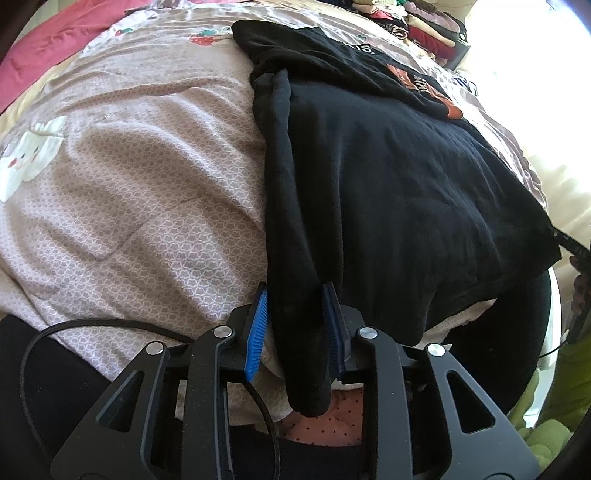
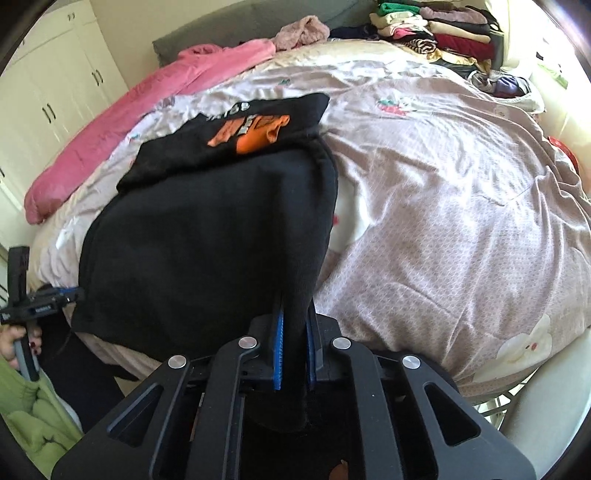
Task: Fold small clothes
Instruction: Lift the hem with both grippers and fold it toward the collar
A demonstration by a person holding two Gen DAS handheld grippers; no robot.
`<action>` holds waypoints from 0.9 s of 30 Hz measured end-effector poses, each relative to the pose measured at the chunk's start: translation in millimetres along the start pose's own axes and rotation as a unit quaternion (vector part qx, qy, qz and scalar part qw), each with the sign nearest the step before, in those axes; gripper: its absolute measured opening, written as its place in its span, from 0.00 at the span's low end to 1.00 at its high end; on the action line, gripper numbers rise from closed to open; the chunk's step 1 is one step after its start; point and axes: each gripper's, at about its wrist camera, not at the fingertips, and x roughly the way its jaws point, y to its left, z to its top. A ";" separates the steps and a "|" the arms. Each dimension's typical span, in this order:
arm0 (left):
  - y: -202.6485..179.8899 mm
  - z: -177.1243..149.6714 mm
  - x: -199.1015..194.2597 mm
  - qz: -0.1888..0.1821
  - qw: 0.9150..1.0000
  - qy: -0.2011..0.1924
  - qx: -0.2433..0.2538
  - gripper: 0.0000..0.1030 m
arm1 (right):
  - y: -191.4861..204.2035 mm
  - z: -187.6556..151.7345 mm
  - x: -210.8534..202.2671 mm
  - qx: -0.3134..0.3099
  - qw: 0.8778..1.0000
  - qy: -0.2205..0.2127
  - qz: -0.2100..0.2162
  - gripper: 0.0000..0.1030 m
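Bright daylight blows out the right edge; fisheye bends borders; sharp.

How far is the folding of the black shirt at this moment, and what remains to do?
Done: the black shirt lies on the bed cover with its near half doubled over, the orange print showing beyond. In hand: the left gripper and right gripper each pinch a near corner of it. Left: releasing it, probably another fold, then adding it to the folded pile.
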 end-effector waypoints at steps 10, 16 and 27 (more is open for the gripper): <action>-8.4 10.3 -35.0 -0.021 0.998 -0.059 0.004 0.03 | 4.4 8.1 -14.1 0.003 0.999 -0.032 -0.001 0.08; -3.1 30.7 -65.8 -0.051 0.992 -0.111 -0.019 0.02 | 2.2 16.9 -24.9 0.016 0.998 -0.058 0.005 0.08; 13.0 78.0 -80.6 -0.055 0.985 -0.158 -0.040 0.02 | -9.4 51.9 -35.0 0.054 0.992 -0.109 0.017 0.08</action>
